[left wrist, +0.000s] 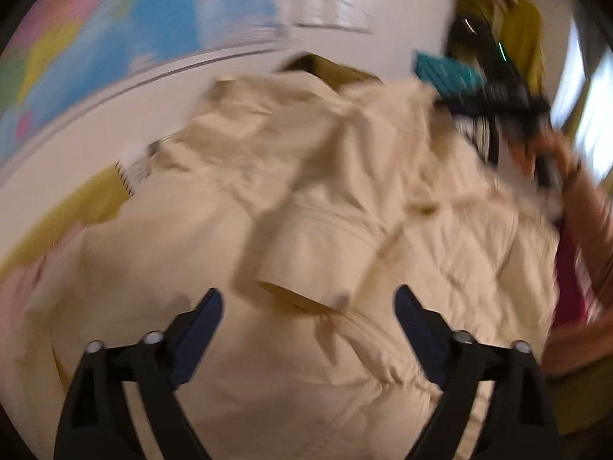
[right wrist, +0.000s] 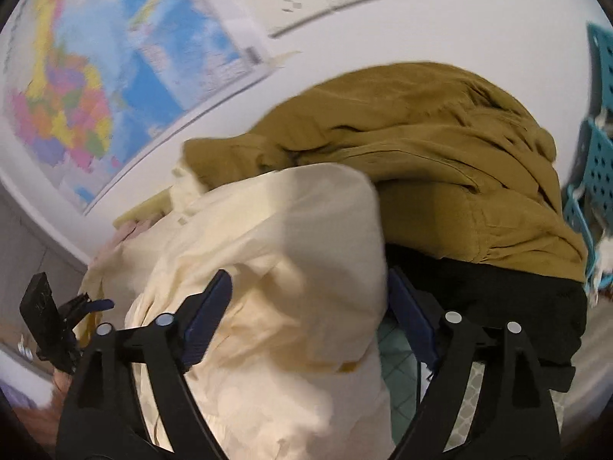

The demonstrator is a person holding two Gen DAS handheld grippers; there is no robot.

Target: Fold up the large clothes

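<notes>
The cream jacket (left wrist: pixel 306 207) lies spread and rumpled across the surface under the left tool (left wrist: pixel 308 306), a thin, crisp, woven-looking cloth creased in many small ridges. A cuffed sleeve (left wrist: pixel 322 257) with stitched seams is folded over its middle, its open end pointing toward 6 o'clock, just ahead of the tool's tips. The left tool is spread wide, its dark blue pads (left wrist: pixel 199 329) hanging over the fabric and gripping nothing. At 2 o'clock in the left wrist view the right tool (left wrist: pixel 494 96) appears as a black, blurred shape at the jacket's far edge.

From the right wrist, the right tool (right wrist: pixel 306 306) is also spread; a smooth, rounded fold of the cream jacket (right wrist: pixel 291 253) fills the gap between its fingers, though whether the pads touch it I cannot tell. Behind, toward 1 o'clock, a heap of mustard-brown clothes (right wrist: pixel 440 153) sits in thick soft folds over something black (right wrist: pixel 517 306). A perforated teal basket (right wrist: pixel 601 161) stands at 3 o'clock, and a glossy coloured map (right wrist: pixel 95 88) hangs on the wall at 10 o'clock.
</notes>
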